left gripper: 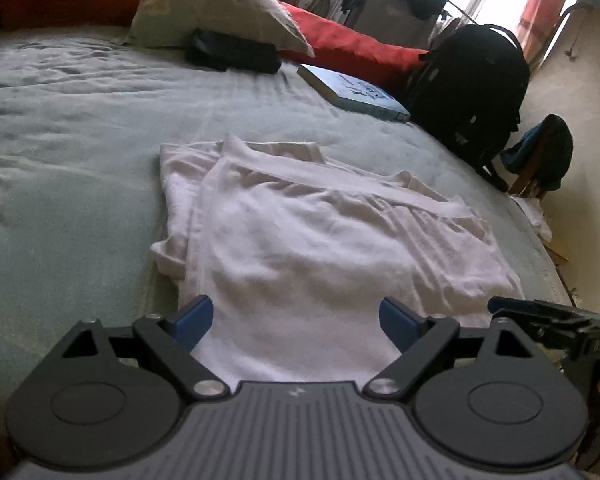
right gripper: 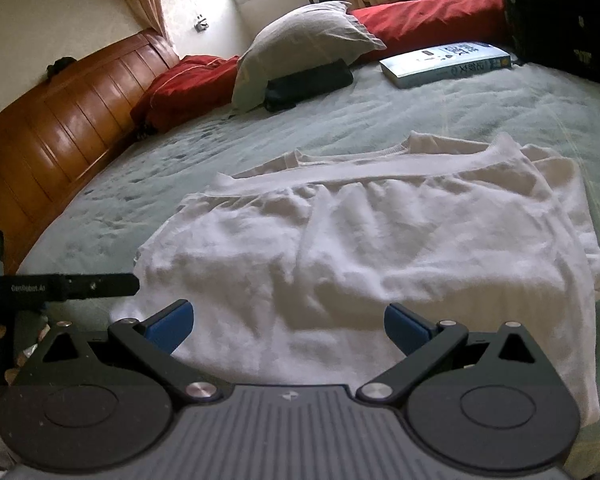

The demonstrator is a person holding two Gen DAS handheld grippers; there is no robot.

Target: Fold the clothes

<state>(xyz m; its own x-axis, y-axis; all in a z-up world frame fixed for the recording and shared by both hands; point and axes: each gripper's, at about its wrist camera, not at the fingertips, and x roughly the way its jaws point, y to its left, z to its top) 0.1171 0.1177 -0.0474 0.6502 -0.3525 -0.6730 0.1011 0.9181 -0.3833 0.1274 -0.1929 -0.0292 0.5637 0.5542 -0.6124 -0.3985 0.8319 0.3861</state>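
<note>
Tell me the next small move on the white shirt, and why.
Probably lower both grippers onto the shirt's near edge and close. Left gripper and right gripper are open over it with nothing held, and the shirt lies only partly folded.

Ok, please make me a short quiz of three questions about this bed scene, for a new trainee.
1. True or false: the left tool is shut on the white garment.
2. Which thing lies partly under the grey pillow? A) the book B) the dark pouch C) a shoe
3. Fill in: the backpack is coloured ____.

Key: 1 false, both the left and the right tool stand open over the garment; 2 B; 3 black.
</note>
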